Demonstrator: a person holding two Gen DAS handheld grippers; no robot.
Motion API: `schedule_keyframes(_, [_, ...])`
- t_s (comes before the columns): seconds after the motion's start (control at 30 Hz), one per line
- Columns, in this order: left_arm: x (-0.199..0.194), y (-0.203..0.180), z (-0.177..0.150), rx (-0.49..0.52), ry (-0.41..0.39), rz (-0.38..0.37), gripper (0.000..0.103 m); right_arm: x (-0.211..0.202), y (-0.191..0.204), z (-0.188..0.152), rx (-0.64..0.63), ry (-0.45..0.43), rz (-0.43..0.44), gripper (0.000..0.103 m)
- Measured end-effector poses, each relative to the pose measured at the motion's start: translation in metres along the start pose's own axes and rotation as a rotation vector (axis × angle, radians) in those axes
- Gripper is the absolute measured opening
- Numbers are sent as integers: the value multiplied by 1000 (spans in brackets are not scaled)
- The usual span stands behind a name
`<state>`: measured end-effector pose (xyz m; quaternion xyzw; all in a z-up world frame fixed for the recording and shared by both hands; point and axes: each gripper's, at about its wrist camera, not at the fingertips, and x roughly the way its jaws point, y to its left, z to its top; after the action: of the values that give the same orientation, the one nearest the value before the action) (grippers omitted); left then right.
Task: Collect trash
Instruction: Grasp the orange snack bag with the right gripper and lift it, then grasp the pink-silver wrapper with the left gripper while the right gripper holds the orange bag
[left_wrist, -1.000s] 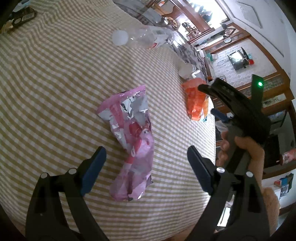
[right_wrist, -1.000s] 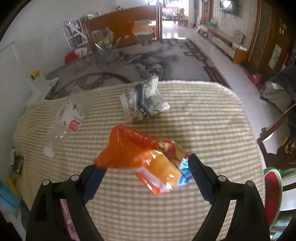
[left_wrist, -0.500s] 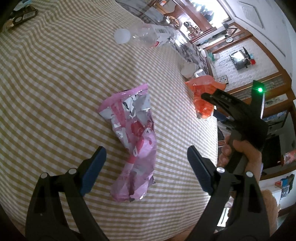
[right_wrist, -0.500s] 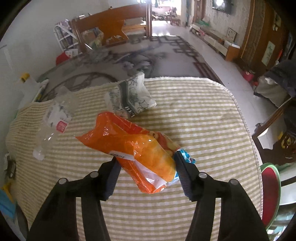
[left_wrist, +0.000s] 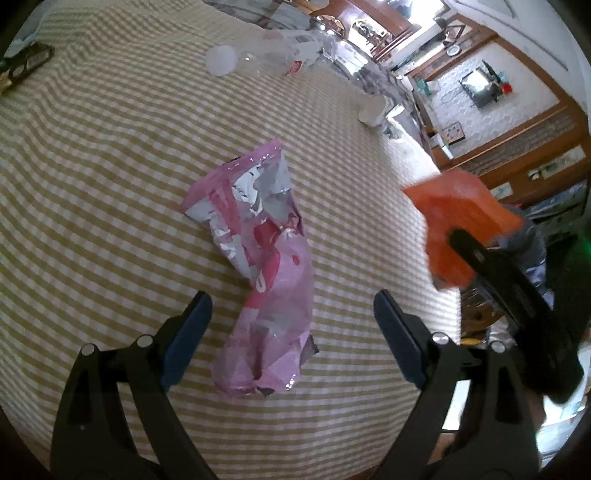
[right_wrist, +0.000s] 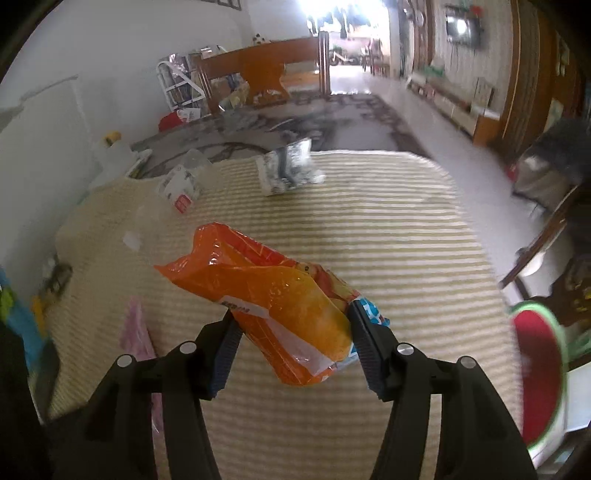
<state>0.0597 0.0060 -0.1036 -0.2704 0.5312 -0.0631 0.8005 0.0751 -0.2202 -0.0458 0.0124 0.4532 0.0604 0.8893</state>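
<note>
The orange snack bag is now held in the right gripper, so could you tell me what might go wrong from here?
The right gripper pinches only the lower end of the orange snack bag; the slick film may slip out during carrying. The bag's open top flops sideways, so any crumbs could spill onto the checked tablecloth. The left gripper is open above the pink wrapper, which could slide if nudged.

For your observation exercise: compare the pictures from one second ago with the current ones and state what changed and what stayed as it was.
The right gripper closed its fingers on the orange snack bag and lifted it off the checked tablecloth toward the table's edge. The left gripper stayed open over the pink wrapper, which has not moved. The clear plastic bottle and the crumpled grey wrapper also lie as before.
</note>
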Motion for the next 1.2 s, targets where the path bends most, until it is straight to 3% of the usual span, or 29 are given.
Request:
schedule_keyframes(0.23, [8,-17,-7,105,-12,69,87,-18,-10,-37,-83,48,-101,60])
schedule_keyframes(0.37, [9,-23,-12,157,-44,122,89,-14,-17,-43,-39,60,-51,67])
schedule_keyframes(0.43, [5,-22,-12,148,-74,121,89,-18,-17,-43,-36,40,-26,81])
schedule_keyframes(0.53, [-3,-22,-14,177,-120,120,89,-24,-13,-43,-53,-5,-12,93])
schedule_keyframes(0.67, [-12,-35,-20,283,-154,160,97,-25,-15,-45,-44,-27,-3,95])
schedule_keyframes(0.8, [-2,-33,-20,291,-101,179,97,-20,-21,-48,-9,-1,51,95])
schedule_keyframes(0.97, [6,-22,-18,237,-33,151,75,-18,-23,-49,10,16,94,93])
schedule_keyframes(1.07, [9,-22,-20,252,-21,140,68,-18,-22,-50,10,20,102,92])
schedule_keyframes(1.2, [9,-29,-20,285,-38,153,68,-18,-21,-50,6,25,110,92])
